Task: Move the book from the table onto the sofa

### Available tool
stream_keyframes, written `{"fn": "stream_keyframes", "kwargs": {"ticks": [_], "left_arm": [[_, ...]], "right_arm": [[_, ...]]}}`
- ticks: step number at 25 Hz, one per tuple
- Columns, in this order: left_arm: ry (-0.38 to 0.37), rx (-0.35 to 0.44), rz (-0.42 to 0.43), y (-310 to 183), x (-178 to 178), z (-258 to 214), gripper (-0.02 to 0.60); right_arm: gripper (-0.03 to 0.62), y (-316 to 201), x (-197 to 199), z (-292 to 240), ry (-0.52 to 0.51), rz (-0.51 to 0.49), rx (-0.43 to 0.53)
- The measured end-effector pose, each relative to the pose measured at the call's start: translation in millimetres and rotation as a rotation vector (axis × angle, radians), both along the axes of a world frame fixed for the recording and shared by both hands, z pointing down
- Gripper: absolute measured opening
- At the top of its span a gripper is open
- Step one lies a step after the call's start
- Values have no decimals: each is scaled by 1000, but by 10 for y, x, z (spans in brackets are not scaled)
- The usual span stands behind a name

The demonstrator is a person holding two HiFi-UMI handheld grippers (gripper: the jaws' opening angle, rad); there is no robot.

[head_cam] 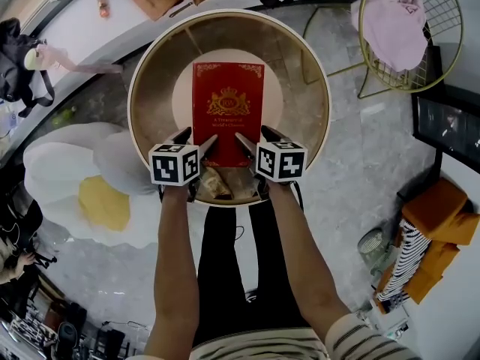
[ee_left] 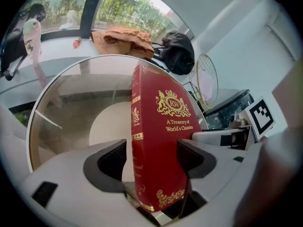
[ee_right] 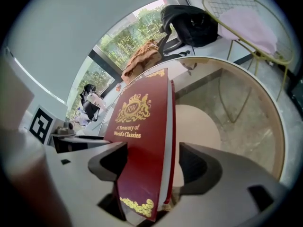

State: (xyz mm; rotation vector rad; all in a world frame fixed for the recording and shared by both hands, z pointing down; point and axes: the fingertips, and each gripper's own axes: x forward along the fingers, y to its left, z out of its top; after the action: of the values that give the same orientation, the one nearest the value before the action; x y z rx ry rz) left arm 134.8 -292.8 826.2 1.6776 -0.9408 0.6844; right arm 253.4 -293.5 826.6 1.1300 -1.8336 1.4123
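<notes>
Red hardcover book (head_cam: 227,115), glossy cover, gold-embossed RW crest, "A Treasury of World's Classics", lies on round glass table (head_cam: 154,73) with gold rim; left gripper (head_cam: 199,136) and right gripper (head_cam: 253,134) jaws spread wide, straddling its near corners, not clamped

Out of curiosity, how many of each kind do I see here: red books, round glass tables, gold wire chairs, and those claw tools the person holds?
Red book: 1
Round glass table: 1
Gold wire chair: 1
Claw tools: 2, the left gripper and the right gripper
Total: 5
</notes>
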Motion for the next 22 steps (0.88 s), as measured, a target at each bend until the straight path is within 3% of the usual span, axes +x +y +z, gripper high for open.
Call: {"fn": "stream_keyframes", "kwargs": {"ticks": [3, 15, 22], "left_arm": [[50, -18, 15, 35, 63, 18, 314], [112, -54, 25, 47, 119, 96, 334], [113, -39, 23, 45, 138, 100, 335]], "right_arm": [[331, 12, -45, 24, -52, 1, -16], [356, 20, -108, 91, -101, -41, -36], [357, 17, -107, 91, -96, -56, -27]]}}
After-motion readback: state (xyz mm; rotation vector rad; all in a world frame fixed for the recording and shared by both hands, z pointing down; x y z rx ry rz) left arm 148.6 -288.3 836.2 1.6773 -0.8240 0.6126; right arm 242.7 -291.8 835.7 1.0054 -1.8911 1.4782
